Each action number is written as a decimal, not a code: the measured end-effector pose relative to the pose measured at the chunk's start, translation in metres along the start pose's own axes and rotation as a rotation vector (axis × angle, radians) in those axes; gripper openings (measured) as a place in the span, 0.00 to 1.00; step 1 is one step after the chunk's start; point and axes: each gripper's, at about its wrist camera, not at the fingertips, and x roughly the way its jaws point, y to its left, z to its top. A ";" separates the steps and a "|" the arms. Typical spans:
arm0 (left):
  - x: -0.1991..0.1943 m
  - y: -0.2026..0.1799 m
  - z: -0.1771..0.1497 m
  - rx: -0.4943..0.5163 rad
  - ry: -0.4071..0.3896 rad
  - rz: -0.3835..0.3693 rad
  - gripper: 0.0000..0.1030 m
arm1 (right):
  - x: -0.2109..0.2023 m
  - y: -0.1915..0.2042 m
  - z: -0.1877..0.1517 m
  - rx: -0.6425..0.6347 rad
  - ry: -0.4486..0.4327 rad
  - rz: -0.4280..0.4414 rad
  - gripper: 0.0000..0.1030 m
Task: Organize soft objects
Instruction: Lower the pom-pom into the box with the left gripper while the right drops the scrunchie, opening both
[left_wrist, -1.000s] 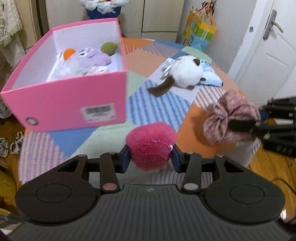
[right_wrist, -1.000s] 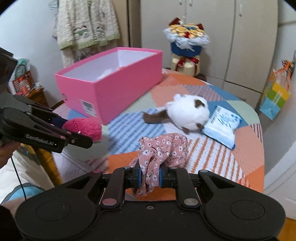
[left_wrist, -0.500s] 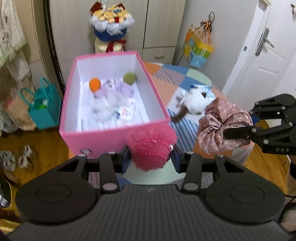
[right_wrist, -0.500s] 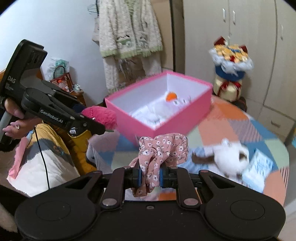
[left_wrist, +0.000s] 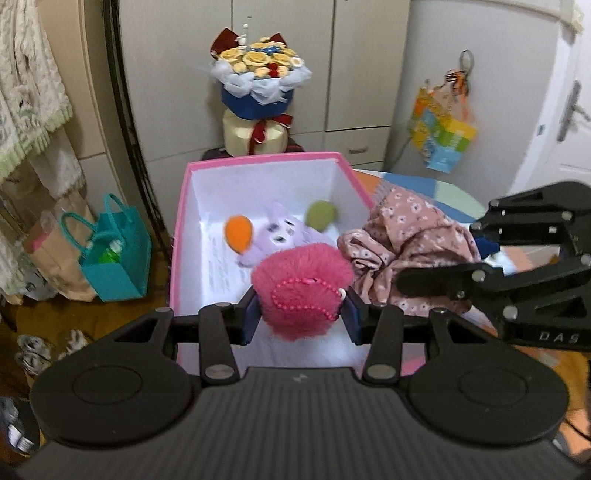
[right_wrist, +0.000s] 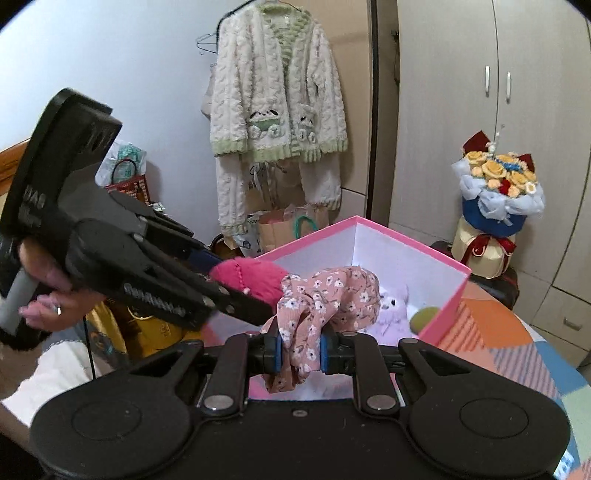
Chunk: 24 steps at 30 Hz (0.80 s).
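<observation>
My left gripper (left_wrist: 301, 317) is shut on a fluffy pink pom-pom (left_wrist: 301, 288) and holds it over the near end of the open pink box (left_wrist: 266, 164). My right gripper (right_wrist: 298, 350) is shut on a floral pink scrunchie (right_wrist: 325, 299), held over the box's near right side; the scrunchie also shows in the left wrist view (left_wrist: 410, 247). Inside the box lie a lilac plush toy (left_wrist: 280, 232), an orange ball (left_wrist: 239, 232) and a green ball (left_wrist: 320, 216). In the right wrist view the pom-pom (right_wrist: 251, 282) touches the scrunchie.
The box stands on a patchwork-covered table (right_wrist: 517, 343). A flower bouquet (left_wrist: 258, 85) stands behind the box. A teal bag (left_wrist: 114, 258) sits on the floor to the left. A cardigan (right_wrist: 277, 103) hangs on the wall. A colourful bag (left_wrist: 441, 129) hangs at the right.
Both grippers have risen from table height and moved forward over the pink box with their loads. The pom-pom and scrunchie have come together above the box.
</observation>
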 end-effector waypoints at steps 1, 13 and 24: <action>0.009 0.003 0.005 0.009 -0.001 0.014 0.43 | 0.008 -0.006 0.004 0.003 0.004 -0.002 0.21; 0.083 0.033 0.042 -0.010 0.041 0.156 0.43 | 0.101 -0.046 0.027 -0.084 0.130 -0.030 0.22; 0.110 0.029 0.044 0.049 0.084 0.216 0.47 | 0.123 -0.043 0.023 -0.196 0.201 -0.108 0.42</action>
